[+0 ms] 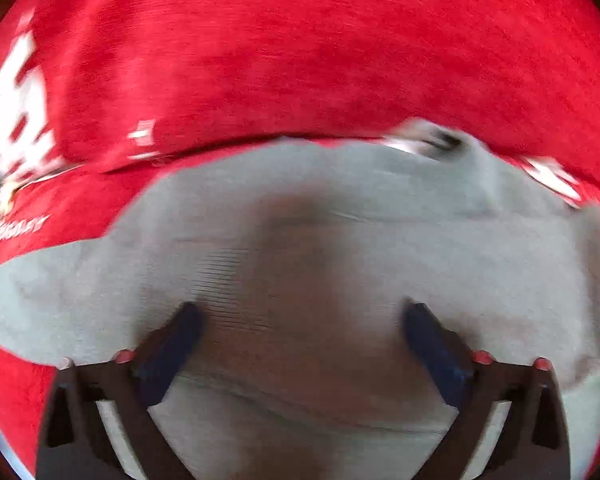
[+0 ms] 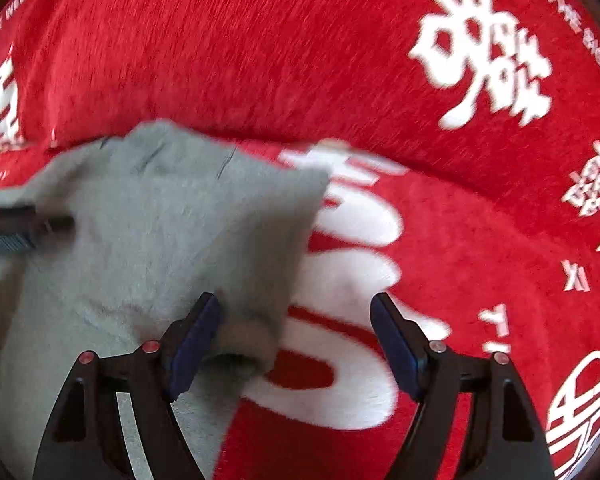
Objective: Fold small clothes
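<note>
A small grey garment (image 1: 340, 240) lies flat on a red plush cover (image 1: 300, 40). My left gripper (image 1: 302, 312) hovers over the middle of it, open wide, with nothing pinched between its blue pads. In the right wrist view the same grey garment (image 2: 160, 220) fills the left side, and its right edge ends in a rolled fold. My right gripper (image 2: 295, 300) stands open over that edge; the left pad is by the fold and the right pad is over bare red cover (image 2: 480, 240). One finger of the left gripper (image 2: 24, 228) reaches in from the left edge.
The red cover bears large white characters (image 2: 484, 48) and small white lettering. A fold line in it runs across behind the garment (image 1: 220, 146). A white circular emblem (image 2: 580, 412) sits at the lower right.
</note>
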`<state>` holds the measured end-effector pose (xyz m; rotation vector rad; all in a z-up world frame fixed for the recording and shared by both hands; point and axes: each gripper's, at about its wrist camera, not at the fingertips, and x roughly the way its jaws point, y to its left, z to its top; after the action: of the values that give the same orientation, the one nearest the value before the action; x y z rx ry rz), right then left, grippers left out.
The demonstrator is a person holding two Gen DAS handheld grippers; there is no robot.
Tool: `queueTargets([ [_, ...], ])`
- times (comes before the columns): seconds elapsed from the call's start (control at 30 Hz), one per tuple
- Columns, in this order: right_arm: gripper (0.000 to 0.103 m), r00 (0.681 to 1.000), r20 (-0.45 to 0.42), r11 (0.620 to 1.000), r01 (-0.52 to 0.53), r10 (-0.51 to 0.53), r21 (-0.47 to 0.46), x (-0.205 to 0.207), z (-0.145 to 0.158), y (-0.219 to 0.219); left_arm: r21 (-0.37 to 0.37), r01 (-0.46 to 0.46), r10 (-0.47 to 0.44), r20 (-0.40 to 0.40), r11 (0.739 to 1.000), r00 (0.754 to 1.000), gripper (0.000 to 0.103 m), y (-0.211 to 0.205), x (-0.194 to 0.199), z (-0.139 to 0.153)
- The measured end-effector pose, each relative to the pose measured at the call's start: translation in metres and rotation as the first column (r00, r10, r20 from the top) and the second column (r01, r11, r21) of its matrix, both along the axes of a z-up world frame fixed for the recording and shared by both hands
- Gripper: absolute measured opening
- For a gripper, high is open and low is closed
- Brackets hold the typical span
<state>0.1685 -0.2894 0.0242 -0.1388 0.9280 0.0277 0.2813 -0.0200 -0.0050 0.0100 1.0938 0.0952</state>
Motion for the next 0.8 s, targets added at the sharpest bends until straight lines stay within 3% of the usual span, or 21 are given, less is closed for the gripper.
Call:
queueTargets([
  [0.07, 0.081, 0.998, 0.049, 0.999, -0.035, 0.034, 0.019, 0.002, 0.013, 0.004, -0.06, -0.04, 0.039, -0.016, 0.997, 0.999, 0.103, 0.015, 0.003, 0.0],
  [0.13, 0.081, 0.995, 0.067, 0.995, -0.075, 0.071, 0.063, 0.01, 0.018, 0.012, -0.029, -0.048, 0.048, -0.016, 0.998, 0.999, 0.103, 0.021, 0.007, 0.001],
  [0.27, 0.081, 0.988, 0.012, 0.973, -0.155, 0.156, 0.169, 0.033, 0.0, 0.035, -0.016, -0.019, 0.019, -0.005, 1.0, 1.0, 0.103, 0.022, 0.009, 0.005],
  [0.37, 0.081, 0.981, -0.018, 0.946, -0.179, 0.191, 0.27, 0.032, -0.009, 0.043, -0.053, -0.024, 0.024, -0.001, 0.998, 1.0, 0.103, 0.03, 0.011, 0.003],
  [0.43, 0.083, 0.976, -0.013, 0.941, -0.204, 0.215, 0.269, 0.027, -0.016, 0.051, -0.057, -0.023, 0.023, 0.002, 0.998, 1.0, 0.103, 0.035, 0.013, 0.001],
  [0.5, 0.088, 0.966, -0.128, 0.962, -0.199, 0.225, 0.187, 0.037, -0.041, 0.061, -0.058, -0.019, 0.019, -0.003, 0.998, 1.0, 0.103, 0.033, 0.013, -0.001],
  [0.57, 0.092, 0.969, -0.093, 0.964, -0.215, 0.231, 0.157, 0.039, -0.042, 0.064, -0.048, -0.025, 0.025, -0.004, 0.999, 1.0, 0.103, 0.034, 0.006, 0.001],
  [0.63, 0.093, 0.968, -0.148, 0.97, -0.177, 0.202, 0.165, 0.047, -0.039, 0.067, -0.037, -0.022, 0.023, 0.007, 0.999, 1.0, 0.103, 0.036, -0.008, 0.006],
  [0.73, 0.093, 0.973, -0.099, 0.952, -0.18, 0.21, 0.246, 0.049, -0.021, 0.073, -0.025, -0.021, 0.022, 0.04, 0.999, 0.999, 0.103, 0.04, -0.032, 0.013],
  [0.8, 0.093, 0.978, -0.084, 0.954, -0.164, 0.19, 0.25, 0.056, -0.017, 0.083, -0.043, -0.031, 0.033, 0.034, 0.999, 0.999, 0.103, 0.044, -0.043, 0.007],
])
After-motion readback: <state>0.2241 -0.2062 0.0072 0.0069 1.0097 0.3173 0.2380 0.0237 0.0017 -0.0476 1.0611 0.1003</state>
